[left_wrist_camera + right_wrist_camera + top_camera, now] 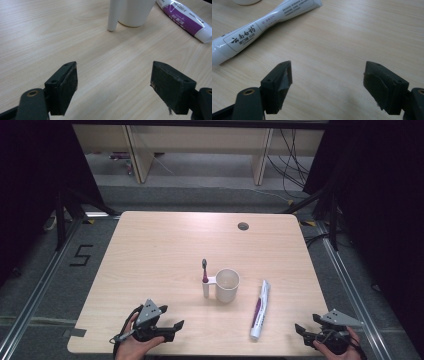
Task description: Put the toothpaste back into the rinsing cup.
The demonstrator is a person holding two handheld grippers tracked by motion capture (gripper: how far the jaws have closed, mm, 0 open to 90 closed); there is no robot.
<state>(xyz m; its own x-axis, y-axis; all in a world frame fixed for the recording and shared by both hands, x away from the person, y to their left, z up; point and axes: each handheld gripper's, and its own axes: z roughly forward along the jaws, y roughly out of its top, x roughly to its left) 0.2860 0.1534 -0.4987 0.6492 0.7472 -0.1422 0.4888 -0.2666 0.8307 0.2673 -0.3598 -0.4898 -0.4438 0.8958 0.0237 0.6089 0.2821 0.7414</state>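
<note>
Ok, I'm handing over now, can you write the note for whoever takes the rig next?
Left hand-held gripper: open, empty, low at the near left of the table.
Right hand-held gripper: open, empty, at the near right corner.
White cup stands mid-table; toothbrush upright in its side holder.
Toothpaste tube lies flat right of the cup.
Done: nothing gripped yet.
Left: probably picking up the toothpaste or brush.

Pale wooden table (165, 245) with rounded corners, grain running across. Small round hole (243, 226) near its far right edge. Below and around, grey floor (50, 285) crossed by metal rails (30, 295) on either side. On the left of the floor, a black "5" (81, 255). Strip of dark tape (75, 332) just off the near left corner. Beyond the far edge, light wooden panels (137, 155) standing upright, with loose black cables (292, 165) hanging to the right. Black curtains (30, 170) closing in both sides.
</note>
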